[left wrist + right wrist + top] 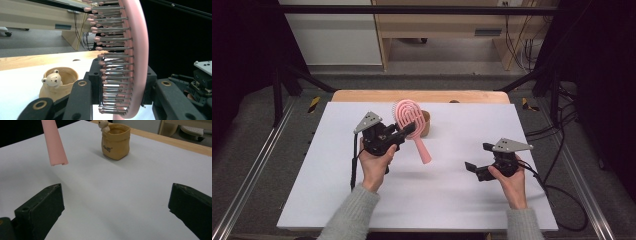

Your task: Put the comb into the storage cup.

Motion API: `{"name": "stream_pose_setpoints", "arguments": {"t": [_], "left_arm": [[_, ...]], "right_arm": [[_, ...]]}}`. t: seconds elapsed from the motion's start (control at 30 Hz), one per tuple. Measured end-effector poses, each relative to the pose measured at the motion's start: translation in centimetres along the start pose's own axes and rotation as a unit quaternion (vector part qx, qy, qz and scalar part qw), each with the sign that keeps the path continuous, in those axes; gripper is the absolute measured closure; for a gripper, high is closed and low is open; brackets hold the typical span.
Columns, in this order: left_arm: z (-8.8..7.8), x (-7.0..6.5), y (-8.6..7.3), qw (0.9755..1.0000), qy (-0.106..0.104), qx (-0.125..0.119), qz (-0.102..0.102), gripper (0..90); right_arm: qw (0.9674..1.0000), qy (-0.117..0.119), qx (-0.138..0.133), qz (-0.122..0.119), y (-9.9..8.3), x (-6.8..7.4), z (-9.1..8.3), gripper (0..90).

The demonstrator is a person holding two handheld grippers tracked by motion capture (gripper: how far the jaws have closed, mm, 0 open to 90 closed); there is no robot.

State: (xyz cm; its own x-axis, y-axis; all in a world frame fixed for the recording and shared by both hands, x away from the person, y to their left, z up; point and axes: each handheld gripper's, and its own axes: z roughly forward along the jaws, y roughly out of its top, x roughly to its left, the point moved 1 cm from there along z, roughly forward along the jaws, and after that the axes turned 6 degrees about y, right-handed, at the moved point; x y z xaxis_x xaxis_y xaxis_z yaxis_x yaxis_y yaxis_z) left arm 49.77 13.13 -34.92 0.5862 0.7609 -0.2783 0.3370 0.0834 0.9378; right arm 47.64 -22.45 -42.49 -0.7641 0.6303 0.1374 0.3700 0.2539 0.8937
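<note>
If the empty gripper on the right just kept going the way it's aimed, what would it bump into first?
Probably the small tan sack-shaped pot with a bear figure, which sits ahead between the right gripper's open jaws. The pink hairbrush handle hangs off to one side, likely clear, though depth is hard to judge.

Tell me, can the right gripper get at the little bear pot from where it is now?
Probably yes. The right gripper is open, and bare white table lies between it and the bear pot. The brush handle hangs off to one side, held by the left gripper.
</note>
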Motion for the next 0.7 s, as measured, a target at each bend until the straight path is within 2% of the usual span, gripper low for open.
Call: {"name": "stream_pose_setpoints", "arguments": {"t": [0.17, 0.43, 0.7], "left_arm": [[0.1, 0.2, 0.4, 1.0, 0.002, 0.0, 0.0, 63.0], [0.2, 0.4, 1.0, 1.0, 0.003, -0.001, 0.001, 62.9], [0.2, 0.6, 1.6, 1.0, 0.005, -0.005, 0.002, 62.9]], "right_arm": [[0.9999, -0.004, -0.011, -0.005, -0.7, -0.6, -0.4, 0.5], [0.9999, -0.011, 0.0, 0.001, -1.6, -1.2, -0.8, 0.5], [0.9999, -0.013, -0.001, 0.008, -2.2, -1.6, -0.9, 0.5]]}}
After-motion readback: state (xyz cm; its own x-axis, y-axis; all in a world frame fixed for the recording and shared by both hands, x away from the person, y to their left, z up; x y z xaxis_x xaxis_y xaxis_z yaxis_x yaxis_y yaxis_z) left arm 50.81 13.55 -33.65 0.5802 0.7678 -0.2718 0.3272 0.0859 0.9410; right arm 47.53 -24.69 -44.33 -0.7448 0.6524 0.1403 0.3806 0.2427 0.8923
